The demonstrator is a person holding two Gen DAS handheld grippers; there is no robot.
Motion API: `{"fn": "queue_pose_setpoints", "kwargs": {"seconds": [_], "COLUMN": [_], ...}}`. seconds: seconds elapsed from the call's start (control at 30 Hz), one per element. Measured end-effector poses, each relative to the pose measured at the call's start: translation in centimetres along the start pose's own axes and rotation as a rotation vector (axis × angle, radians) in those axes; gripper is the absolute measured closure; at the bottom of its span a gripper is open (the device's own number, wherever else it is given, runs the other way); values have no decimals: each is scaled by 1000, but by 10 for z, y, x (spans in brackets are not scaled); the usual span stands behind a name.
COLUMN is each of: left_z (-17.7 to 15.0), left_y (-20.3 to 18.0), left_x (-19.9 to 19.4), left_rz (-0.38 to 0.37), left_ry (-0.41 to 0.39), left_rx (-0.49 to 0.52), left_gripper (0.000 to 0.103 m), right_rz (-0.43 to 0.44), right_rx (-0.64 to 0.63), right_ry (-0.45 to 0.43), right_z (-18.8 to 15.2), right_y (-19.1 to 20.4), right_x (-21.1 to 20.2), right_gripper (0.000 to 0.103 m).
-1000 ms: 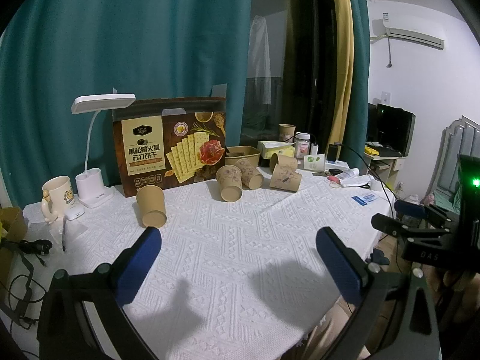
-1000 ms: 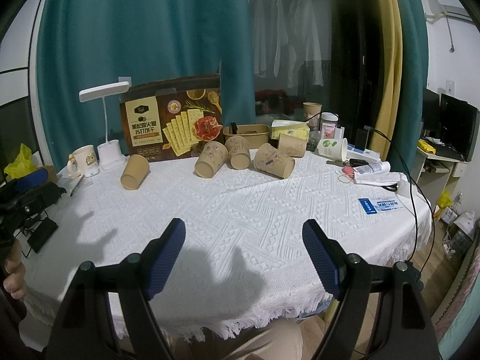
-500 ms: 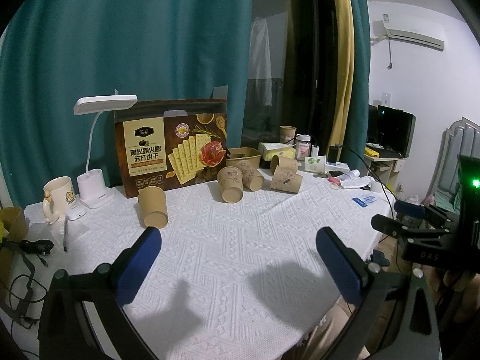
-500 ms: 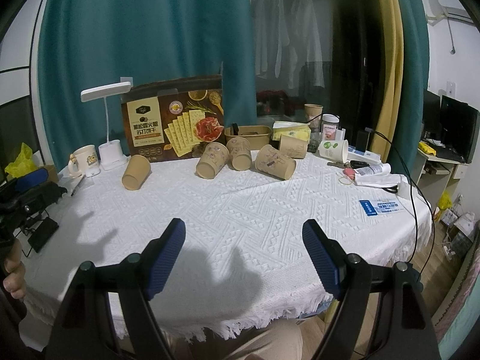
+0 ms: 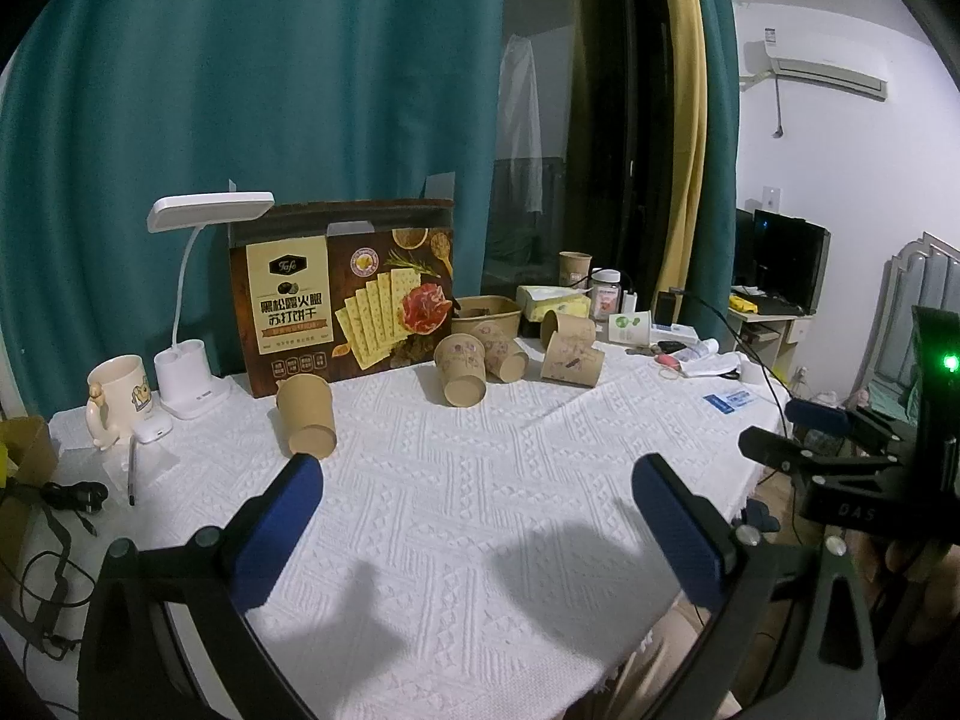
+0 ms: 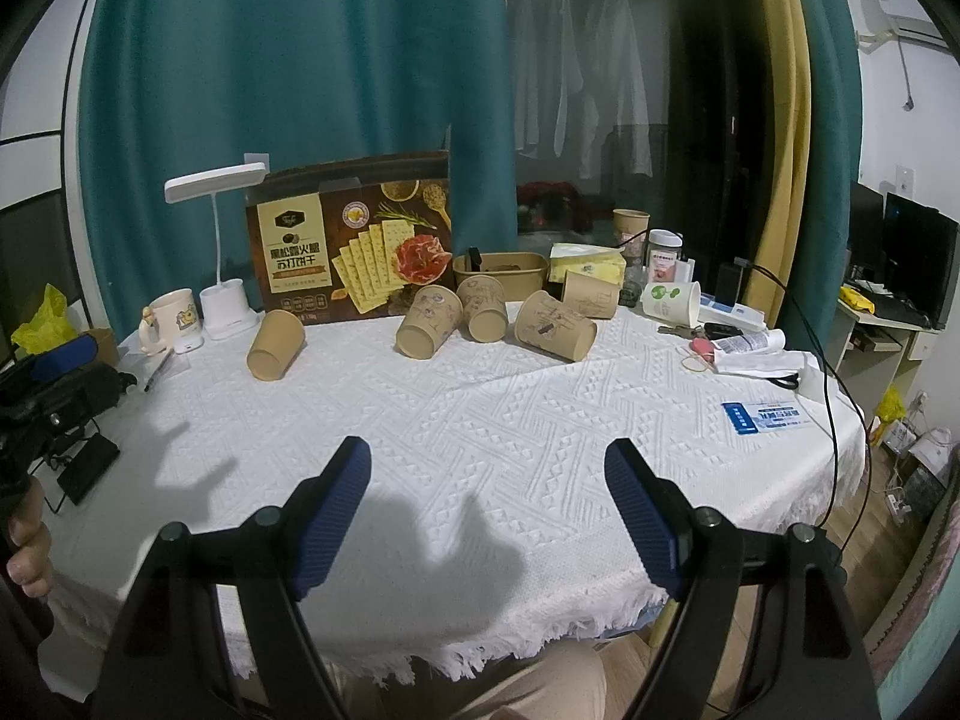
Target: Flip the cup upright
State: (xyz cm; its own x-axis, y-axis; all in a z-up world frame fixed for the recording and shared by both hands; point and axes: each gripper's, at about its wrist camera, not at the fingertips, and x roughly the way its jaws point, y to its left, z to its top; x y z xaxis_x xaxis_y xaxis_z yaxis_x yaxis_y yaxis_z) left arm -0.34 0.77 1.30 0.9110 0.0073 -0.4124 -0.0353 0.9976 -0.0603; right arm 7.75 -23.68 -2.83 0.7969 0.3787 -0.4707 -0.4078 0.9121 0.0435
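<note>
Since a second ago both views have crept slightly nearer the far end of the worktop, and nothing on its white textured cloth has shifted. The landmark is the brown cracker box standing against the teal curtain. The plain brown paper cup lies on its side just in front of the box's left end, mouth toward the cameras; in the right wrist view the same cup sits well apart from a cluster of printed brown paper cups, also tipped over, in front of the box's right end.

The left gripper and the right gripper both hover over bare cloth on the near side, well short of the box, fingers spread wide and holding nothing.

This looks like the approach step, with no cup yet reached. Next, one gripper probably has to travel toward the box, straddle a fallen cup's wall, close gently so the paper does not crush, and rotate it onto its base.
</note>
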Motion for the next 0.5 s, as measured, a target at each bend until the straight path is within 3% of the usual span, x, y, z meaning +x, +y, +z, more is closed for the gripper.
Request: {"fn": "queue_pose_setpoints", "kwargs": {"seconds": [0.37, 0.5], "left_z": [3, 2], "left_y": [2, 5], "left_x": [3, 25], "left_rz": [14, 17], "left_ry": [4, 61], "left_rx": [6, 34], "left_gripper": [0, 0], "right_rz": [0, 0], "right_rx": [-3, 0], "right_ry": [16, 52], "right_z": [2, 5], "right_y": [6, 2], "right_x": [7, 30], "right_gripper": [25, 25]}}
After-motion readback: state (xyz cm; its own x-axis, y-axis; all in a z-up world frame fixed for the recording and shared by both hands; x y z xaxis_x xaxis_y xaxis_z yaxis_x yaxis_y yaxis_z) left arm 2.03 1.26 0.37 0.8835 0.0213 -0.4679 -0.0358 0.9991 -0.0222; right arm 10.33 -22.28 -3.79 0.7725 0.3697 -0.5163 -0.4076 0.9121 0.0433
